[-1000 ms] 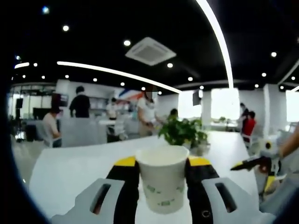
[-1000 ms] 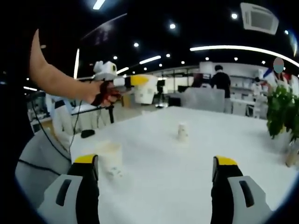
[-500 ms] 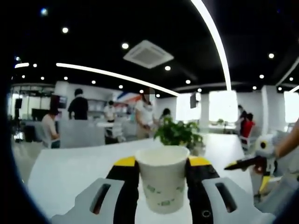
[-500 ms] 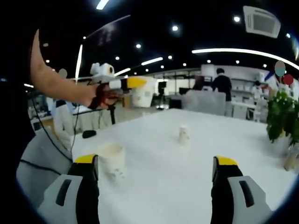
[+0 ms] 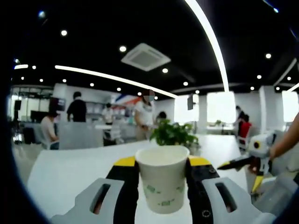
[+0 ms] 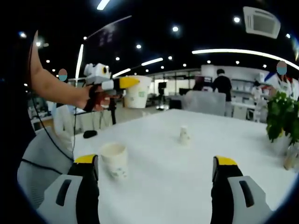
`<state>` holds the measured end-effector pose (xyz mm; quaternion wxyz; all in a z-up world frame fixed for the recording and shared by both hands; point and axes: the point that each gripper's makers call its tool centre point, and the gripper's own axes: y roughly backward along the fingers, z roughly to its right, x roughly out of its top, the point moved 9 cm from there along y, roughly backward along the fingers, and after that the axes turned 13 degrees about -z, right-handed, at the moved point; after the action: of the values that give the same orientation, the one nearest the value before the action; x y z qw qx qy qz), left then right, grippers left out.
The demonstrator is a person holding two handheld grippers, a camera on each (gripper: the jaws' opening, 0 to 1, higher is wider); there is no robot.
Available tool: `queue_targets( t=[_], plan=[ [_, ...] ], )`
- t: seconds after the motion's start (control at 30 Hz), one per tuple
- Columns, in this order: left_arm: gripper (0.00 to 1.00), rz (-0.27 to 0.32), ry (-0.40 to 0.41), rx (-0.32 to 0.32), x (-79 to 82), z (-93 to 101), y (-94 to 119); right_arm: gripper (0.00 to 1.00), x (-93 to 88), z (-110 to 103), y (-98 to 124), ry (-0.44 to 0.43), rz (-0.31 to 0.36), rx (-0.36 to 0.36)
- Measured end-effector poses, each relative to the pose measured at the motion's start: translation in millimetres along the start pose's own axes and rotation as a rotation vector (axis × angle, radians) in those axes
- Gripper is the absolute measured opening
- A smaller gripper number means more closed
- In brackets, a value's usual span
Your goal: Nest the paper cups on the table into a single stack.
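Paper cup [image 5: 162,183] upright, empty, clamped in left hand-held gripper [image 5: 161,163].

paper cup [image 5: 162,177]: matt white paper | table [image 6: 187,168]: smooth white, slight sheen

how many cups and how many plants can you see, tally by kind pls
White paper cups: 3 — one clamped in the left gripper, one upright near the right gripper, one small, farther along the white table
Green leafy potted plants: 1
Total: 4
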<state>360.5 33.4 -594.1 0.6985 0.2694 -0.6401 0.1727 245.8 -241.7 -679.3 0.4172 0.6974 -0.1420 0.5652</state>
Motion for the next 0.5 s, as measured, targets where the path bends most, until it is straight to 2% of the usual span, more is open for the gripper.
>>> queue_targets(
  t=[0.2, 0.5],
  plan=[
    [0.37, -0.005, -0.007, -0.011, -7.1, 11.5, 8, 1.0, -0.8, -2, 1, -0.002, 0.005, -0.001],
    [0.37, 0.034, 0.023, 0.0, -6.1, 20.6, 19, 1.0, -2.6, -4, 2, 0.0, 0.003, 0.002]
  ],
)
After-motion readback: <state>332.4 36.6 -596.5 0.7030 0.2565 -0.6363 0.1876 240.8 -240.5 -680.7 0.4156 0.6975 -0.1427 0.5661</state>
